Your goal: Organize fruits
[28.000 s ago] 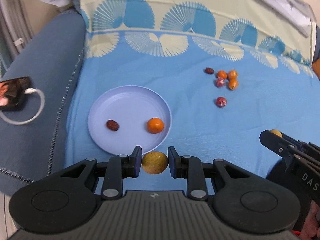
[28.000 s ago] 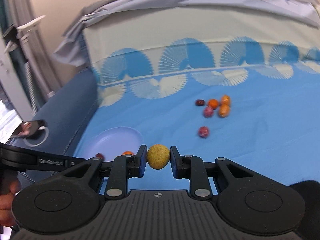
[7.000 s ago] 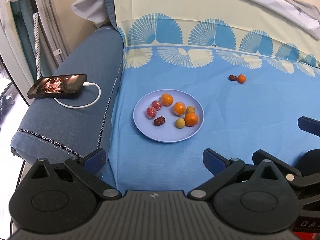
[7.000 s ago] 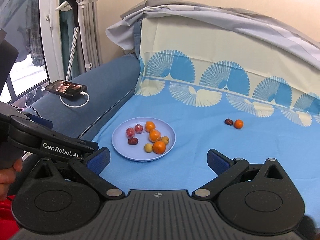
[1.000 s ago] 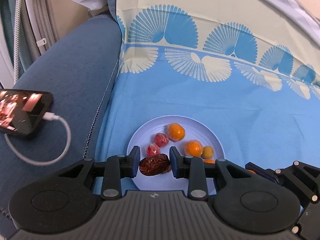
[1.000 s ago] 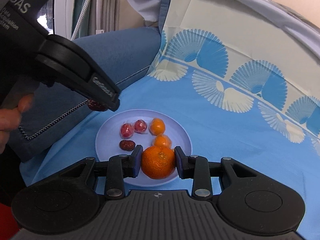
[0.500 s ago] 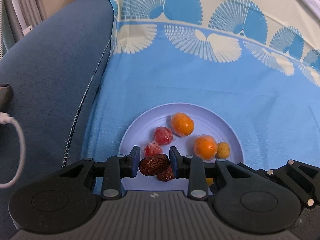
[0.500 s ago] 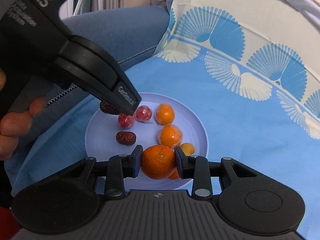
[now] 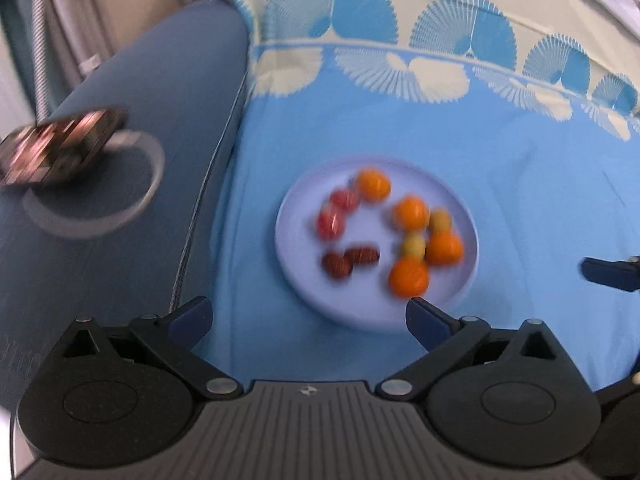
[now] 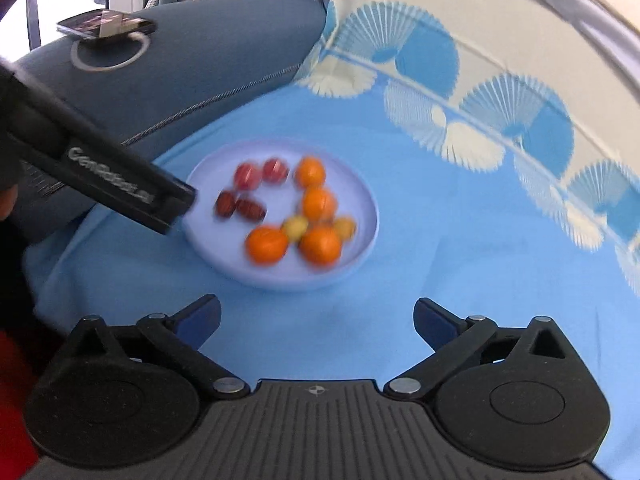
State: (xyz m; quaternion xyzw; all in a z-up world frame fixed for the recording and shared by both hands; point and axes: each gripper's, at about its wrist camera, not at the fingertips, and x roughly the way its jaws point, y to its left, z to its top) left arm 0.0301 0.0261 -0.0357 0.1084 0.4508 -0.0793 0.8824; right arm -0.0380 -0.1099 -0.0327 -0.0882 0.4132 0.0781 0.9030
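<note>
Both tools have just let go: the left gripper (image 9: pixel 308 314) and right gripper (image 10: pixel 316 318) now gape empty, their date (image 9: pixel 362 255) and orange (image 10: pixel 267 245) added at the plate's (image 9: pixel 360 316) 8 and 6 o'clock. Sorting looks finished.

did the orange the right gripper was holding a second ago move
Yes. The right gripper is open, and the orange now lies on the plate, beside the other fruit.

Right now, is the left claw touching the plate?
Apart. The left wrist view shows the left claw open and empty, with blue sheet visible between its fingertips and the plate rim.
</note>
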